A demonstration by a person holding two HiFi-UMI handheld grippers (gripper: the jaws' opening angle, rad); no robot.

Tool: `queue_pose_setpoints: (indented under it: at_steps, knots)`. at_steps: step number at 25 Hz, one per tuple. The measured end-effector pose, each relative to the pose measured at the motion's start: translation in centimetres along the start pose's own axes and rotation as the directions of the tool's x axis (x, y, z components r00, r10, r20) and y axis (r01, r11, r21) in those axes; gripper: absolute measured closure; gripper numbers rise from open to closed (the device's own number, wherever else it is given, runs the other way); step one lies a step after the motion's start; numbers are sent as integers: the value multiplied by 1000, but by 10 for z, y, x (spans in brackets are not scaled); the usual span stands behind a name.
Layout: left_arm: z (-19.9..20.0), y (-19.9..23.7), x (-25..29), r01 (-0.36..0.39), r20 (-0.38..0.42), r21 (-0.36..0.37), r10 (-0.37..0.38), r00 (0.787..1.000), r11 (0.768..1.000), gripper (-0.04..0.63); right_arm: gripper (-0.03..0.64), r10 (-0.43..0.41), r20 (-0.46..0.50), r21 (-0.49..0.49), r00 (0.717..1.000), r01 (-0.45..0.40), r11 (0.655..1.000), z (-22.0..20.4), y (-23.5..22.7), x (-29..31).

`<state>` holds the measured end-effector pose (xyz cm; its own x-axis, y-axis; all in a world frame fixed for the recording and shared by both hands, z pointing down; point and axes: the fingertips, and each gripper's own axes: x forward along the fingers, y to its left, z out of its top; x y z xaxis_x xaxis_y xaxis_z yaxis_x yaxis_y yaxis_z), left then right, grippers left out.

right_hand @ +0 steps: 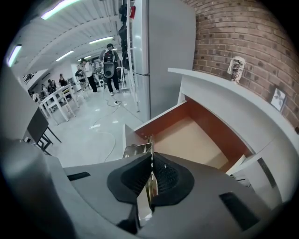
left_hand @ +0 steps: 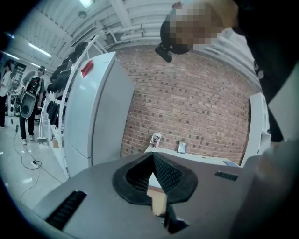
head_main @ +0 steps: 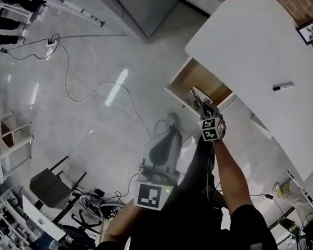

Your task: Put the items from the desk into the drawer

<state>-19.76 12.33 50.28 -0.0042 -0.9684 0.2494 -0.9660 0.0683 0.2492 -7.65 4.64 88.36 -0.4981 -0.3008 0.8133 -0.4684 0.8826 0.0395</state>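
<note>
Silvery metal, a thin flat item [right_hand: 138, 150], sits clenched between the pads of your right claw [right_hand: 150, 158], and its far end pokes out past the tips. That claw points down at the open drawer [right_hand: 196, 140], holding the item by the drawer's near corner; whether it touches the rim cannot be told. Your left claw [left_hand: 153, 158] is closed on nothing. A black marker [head_main: 283, 86] lies on the white bench [head_main: 248, 42], well apart from both claws.

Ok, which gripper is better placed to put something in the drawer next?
Right: the right gripper holds a thin metal item at the open drawer; the left gripper is empty, farther back.
</note>
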Motion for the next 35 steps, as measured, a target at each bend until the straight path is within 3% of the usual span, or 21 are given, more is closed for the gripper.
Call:
queue_pose_setpoints:
  at_steps: [11, 25, 35]
  knots:
    - [-34, 15, -2, -28, -49, -13, 27, 998, 1000, 601, 609, 13, -57, -22, 998, -14, 1000, -32, 14, 50]
    - [-46, 11, -5, -30, -78, -13, 28, 997, 999, 601, 609, 2, -131, -3, 991, -3, 1000, -69, 7, 54]
    - [-48, 3, -7, -29, -72, -19, 27, 997, 999, 601, 598, -4, -130, 26, 992, 8, 1000, -67, 2, 43]
